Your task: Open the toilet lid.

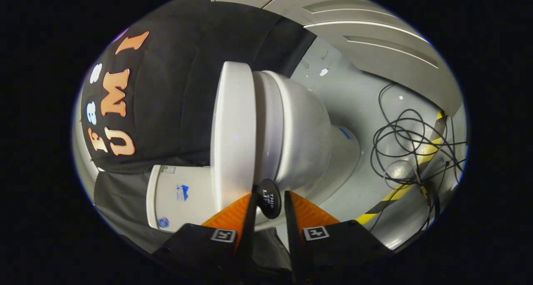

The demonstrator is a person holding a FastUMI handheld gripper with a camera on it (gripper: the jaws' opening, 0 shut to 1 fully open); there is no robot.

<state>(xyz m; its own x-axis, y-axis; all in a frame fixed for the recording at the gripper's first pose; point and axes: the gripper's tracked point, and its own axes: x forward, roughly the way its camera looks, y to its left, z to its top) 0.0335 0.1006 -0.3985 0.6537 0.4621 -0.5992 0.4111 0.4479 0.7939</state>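
The view is rolled on its side, so the white toilet lies sideways ahead of my fingers. Its lid (233, 126) is down flat against the seat and bowl (300, 135). The tank (183, 193) sits beside the lid near my fingers. A small round black lift handle (268, 201) sticks out from the lid's edge. My gripper (270, 192) is shut on this handle, with one finger pressing each side of it.
The booth's black cloth wall (175, 101) hangs behind the toilet. A tangle of black cables (410, 147) lies on the grey floor beyond the bowl, crossing a strip of yellow-and-black tape (395, 193). A grey ribbed panel (374, 39) stands at the far side.
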